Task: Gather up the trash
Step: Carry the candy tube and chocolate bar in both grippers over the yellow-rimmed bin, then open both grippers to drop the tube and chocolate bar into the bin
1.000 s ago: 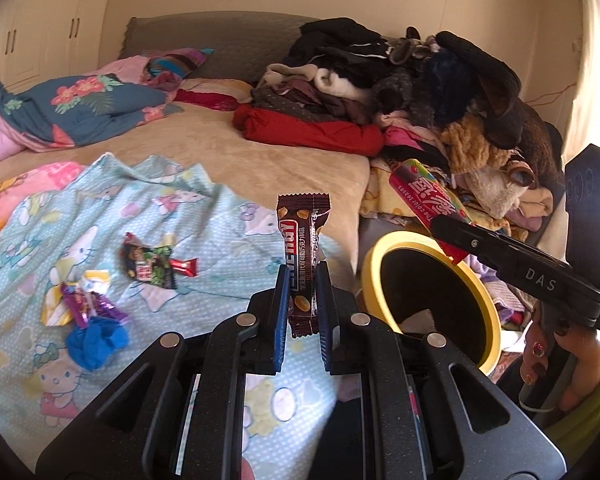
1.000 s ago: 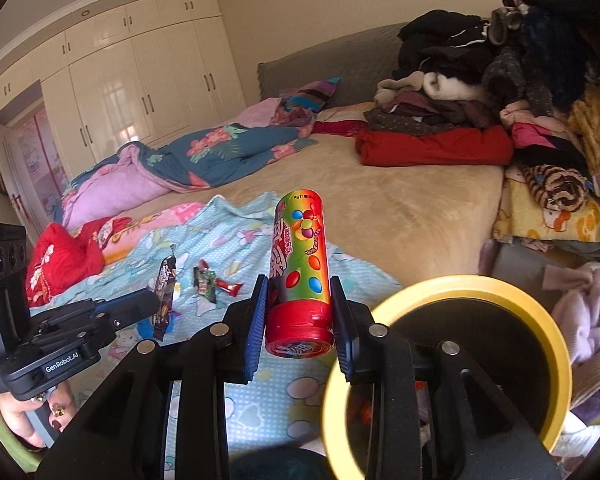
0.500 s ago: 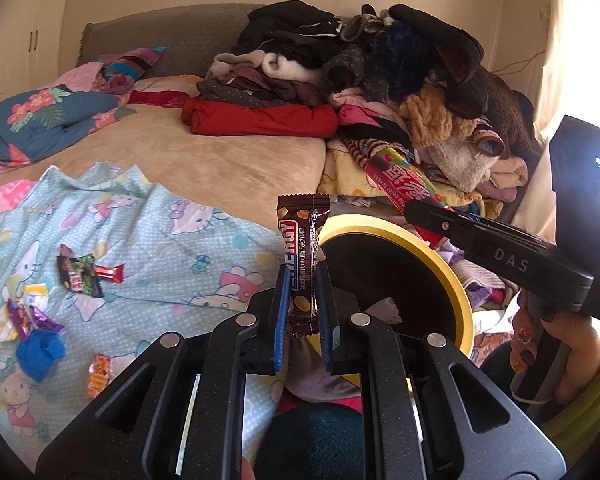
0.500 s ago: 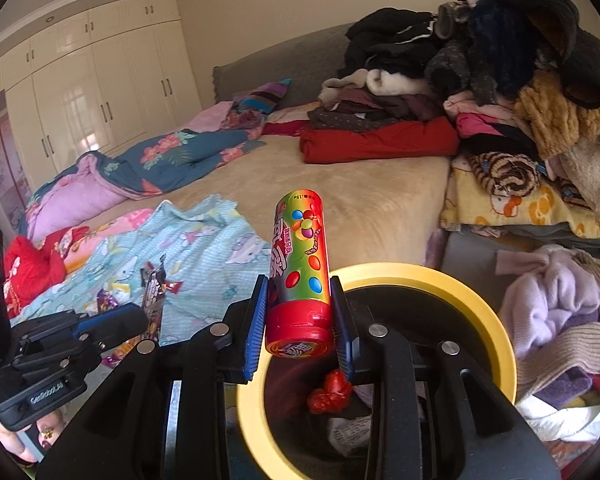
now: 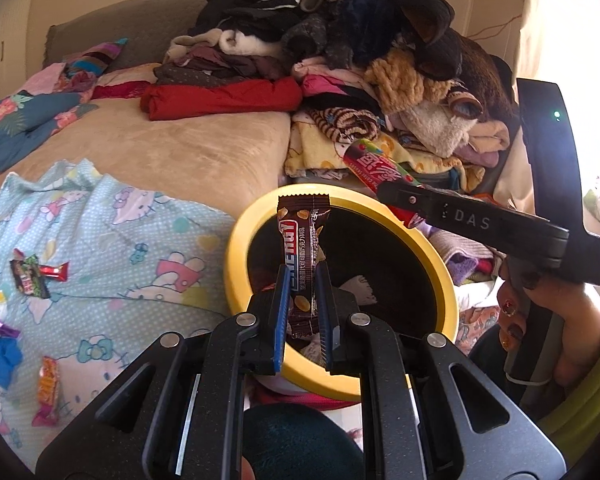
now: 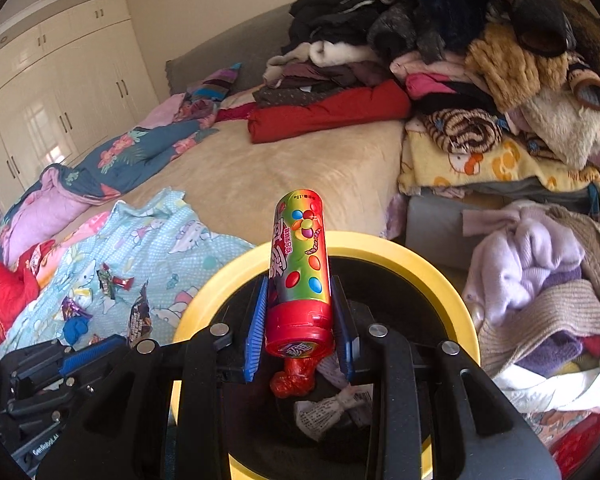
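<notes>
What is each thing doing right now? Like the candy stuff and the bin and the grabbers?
Left gripper: shut on chocolate bar wrapper, upright over the bin.
Right gripper: shut on candy tube, upright over the bin.
Yellow-rimmed bin: open, trash inside.
Loose wrappers: lying on the blanket.

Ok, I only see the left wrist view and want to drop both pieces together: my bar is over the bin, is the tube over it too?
Observer: Yes. In the right wrist view the right hand-held gripper clamps the tube near its red cap, and the open bin lies right below it.
Operator: Anything in the bin under it?
Observer: A crumpled red wrapper lies just beneath the cap.
Operator: Only that?
Observer: No, a white printed wrapper lies beside the red one.
</notes>
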Demonstrator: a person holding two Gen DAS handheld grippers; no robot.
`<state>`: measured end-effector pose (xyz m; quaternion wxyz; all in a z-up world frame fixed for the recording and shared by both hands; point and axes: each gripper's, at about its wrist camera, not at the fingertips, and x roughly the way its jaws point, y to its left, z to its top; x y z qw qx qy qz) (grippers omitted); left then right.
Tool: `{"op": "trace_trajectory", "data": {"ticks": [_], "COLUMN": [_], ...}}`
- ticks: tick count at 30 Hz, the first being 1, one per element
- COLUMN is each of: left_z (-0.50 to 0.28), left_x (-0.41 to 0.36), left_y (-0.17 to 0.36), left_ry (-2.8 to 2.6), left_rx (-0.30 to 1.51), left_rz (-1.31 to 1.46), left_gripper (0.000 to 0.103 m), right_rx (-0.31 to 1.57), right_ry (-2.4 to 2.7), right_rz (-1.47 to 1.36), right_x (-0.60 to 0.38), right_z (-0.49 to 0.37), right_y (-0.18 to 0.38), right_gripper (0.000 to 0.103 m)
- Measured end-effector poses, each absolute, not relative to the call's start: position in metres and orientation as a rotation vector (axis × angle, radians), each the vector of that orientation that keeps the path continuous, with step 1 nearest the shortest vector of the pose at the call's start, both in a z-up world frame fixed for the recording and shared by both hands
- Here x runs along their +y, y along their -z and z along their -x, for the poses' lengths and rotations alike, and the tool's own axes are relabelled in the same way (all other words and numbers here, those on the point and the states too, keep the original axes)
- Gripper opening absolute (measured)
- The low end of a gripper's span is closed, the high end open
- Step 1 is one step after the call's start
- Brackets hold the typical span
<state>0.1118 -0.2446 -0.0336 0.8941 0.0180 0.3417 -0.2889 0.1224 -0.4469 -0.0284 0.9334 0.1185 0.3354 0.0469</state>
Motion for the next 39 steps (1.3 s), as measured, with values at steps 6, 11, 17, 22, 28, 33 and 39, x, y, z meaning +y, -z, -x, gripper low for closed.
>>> {"op": "trace_trajectory", "data": {"ticks": [6,11,17,22,28,33,39], "left_z": [-0.117,-0.125,-0.135,-0.14,-0.141,-0.136,-0.131], "left_x": [-0.267,-0.282,-0.289,-0.274,-0.238,-0.215,-0.187], "left_y": [0.048,0.064,0.078,0.075,0.057,0.046,0.038], "left_ry": [0.637,0.658,0.647,0.581,0.501,0.455,0.404], "left_rx": [0.75,0.799,0.836,0.809,0.732,0.69,0.652], "left_rz": [-0.072,-0.092,-0.102,-0.067,0.006,0.01,0.016], "left_gripper": [0.008,0.008,0.008,0.057,0.092,0.092,0.092], "right_rx": [0.733,0.76,0.788,0.761,0.707,0.661,0.616], "right_ry": [-0.08,-0.076,-0.07,-0.058,-0.096,-0.129,-0.15], "right_rz": [-0.308,-0.343,-0.398,-0.463,-0.42,-0.355,-0.325], "right_x": [-0.464,-0.472,-0.482,-0.493,-0.48,-0.459,-0.439], "right_z": [-0.127,-0.13,-0.132,-0.13,-0.129,-0.126,-0.122], "right_y": [0.041,0.048,0.056,0.055,0.045,0.033,0.022], "right_gripper": [0.029,0.029,0.029,0.056,0.064,0.069,0.071]}}
